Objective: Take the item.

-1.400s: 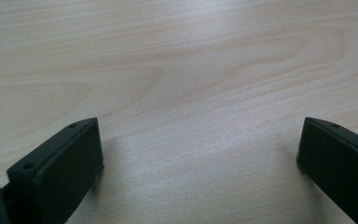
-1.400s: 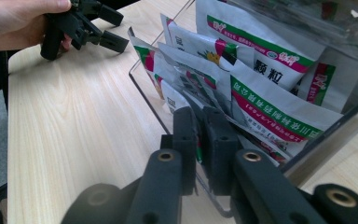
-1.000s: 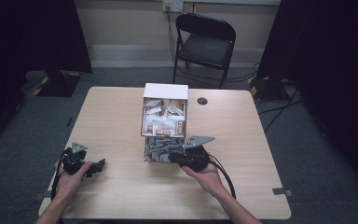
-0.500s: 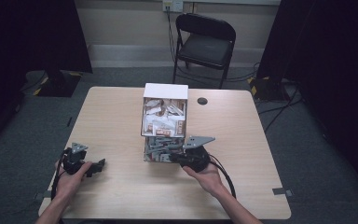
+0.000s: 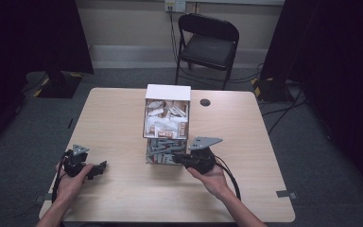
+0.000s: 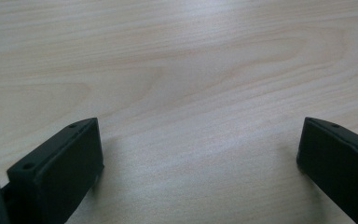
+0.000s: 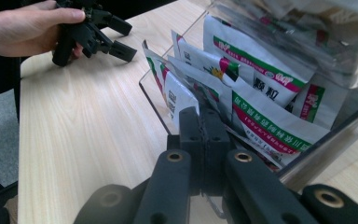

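Left gripper (image 5: 101, 166): matte black body and two blocky black jaws, each with small round screw holes along the top edge. A grey three-cornered plate sits on top; a black cable trails from the body.

Right gripper (image 5: 177, 158): same black build. Two flat rectangular jaws with recessed screw holes. Behind them, rounded black linkage arms with brass-coloured pivot bushings at the joints. A grey three-cornered plate on top, with a small hole near one corner. A black cable loops from the rear.

Left hand (image 5: 73, 182): bare, no glove, no sleeve on the forearm.

Right hand (image 5: 212, 176): bare, no glove, no sleeve on the forearm.
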Available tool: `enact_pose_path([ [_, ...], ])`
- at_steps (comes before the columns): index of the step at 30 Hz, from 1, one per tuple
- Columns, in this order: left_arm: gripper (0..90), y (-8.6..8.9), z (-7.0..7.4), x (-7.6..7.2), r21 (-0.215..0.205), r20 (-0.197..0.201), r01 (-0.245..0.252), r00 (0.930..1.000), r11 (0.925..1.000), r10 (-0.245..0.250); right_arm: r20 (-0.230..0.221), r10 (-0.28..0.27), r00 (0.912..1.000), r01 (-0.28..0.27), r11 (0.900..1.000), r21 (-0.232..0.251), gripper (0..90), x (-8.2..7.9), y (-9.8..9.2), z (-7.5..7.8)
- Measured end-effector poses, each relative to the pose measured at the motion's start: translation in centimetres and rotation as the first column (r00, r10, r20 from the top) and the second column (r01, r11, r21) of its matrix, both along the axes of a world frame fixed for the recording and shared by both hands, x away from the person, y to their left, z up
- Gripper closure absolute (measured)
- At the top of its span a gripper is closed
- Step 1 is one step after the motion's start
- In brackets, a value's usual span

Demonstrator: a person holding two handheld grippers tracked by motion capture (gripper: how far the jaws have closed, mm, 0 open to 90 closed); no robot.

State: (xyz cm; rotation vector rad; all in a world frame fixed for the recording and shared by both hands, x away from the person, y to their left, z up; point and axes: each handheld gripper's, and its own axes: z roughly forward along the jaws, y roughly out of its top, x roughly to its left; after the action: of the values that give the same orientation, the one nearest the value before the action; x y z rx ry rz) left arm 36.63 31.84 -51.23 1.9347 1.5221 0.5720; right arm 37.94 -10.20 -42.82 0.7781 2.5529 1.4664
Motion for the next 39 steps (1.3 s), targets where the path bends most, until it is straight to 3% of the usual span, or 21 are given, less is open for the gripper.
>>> enact_pose_path([
  [17, 0.0, 0.0, 0.0, 0.0, -0.002, 0.001, 0.0, 1.0, 1.0, 0.0, 0.0, -0.01, 0.9999, 0.01, 0.999, 0.047, 89.7, -0.1, -0.9, 1.1],
  [39, 0.0, 0.0, 0.0, 0.0, -0.002, 0.001, 0.0, 1.0, 1.0, 0.0, 0.021, -0.001, 0.9998, 0.0, 0.998, 0.063, 89.8, -0.6, -1.1, 2.1],
])
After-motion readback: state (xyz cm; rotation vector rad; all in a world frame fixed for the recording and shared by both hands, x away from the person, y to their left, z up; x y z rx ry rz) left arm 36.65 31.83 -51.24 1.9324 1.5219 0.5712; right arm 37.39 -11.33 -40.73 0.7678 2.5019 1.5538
